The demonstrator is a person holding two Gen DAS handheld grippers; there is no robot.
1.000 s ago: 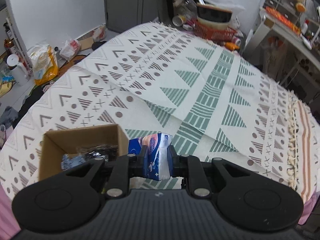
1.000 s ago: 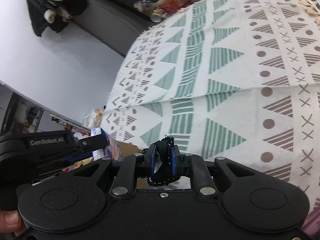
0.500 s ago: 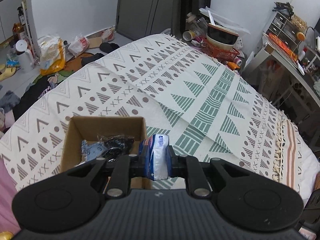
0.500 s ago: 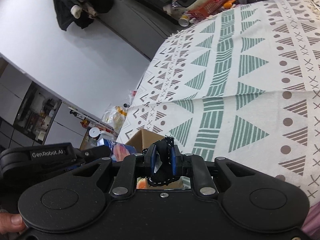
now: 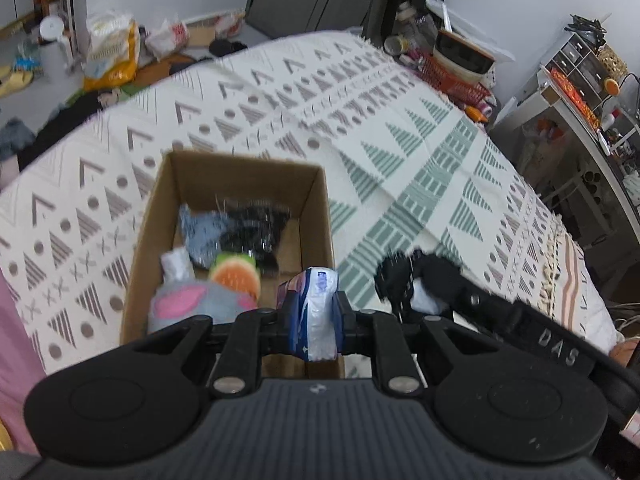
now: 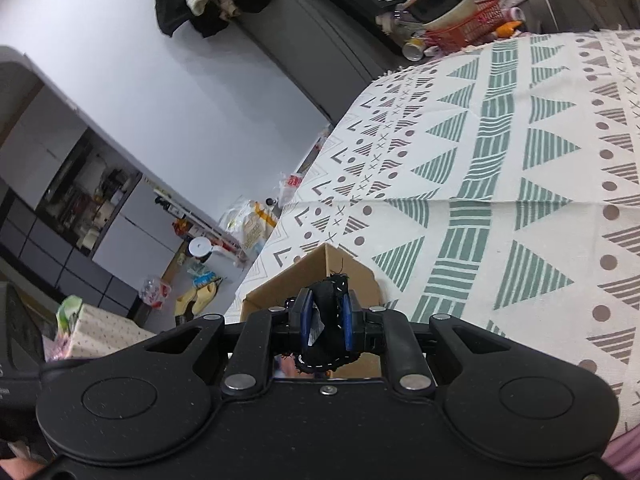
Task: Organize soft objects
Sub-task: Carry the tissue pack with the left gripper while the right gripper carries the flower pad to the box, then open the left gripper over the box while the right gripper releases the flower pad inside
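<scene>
A blue-and-white plastic tissue pack is sitting pinched between the closed fingers of the left tool, hanging over the near right corner of an open brown cardboard box. Inside the box a grey-and-pink plush toy, an orange-and-green round soft toy, a blue knitted piece and a black fuzzy item are lying crowded together. Just to the right, the right tool is gripping a black stitched fabric piece tightly, hovering beside the box's right wall. The box is resting on a bed covered by a cream blanket with green and brown triangle patterns. A red wire basket is standing beyond the bed's far edge.
</scene>
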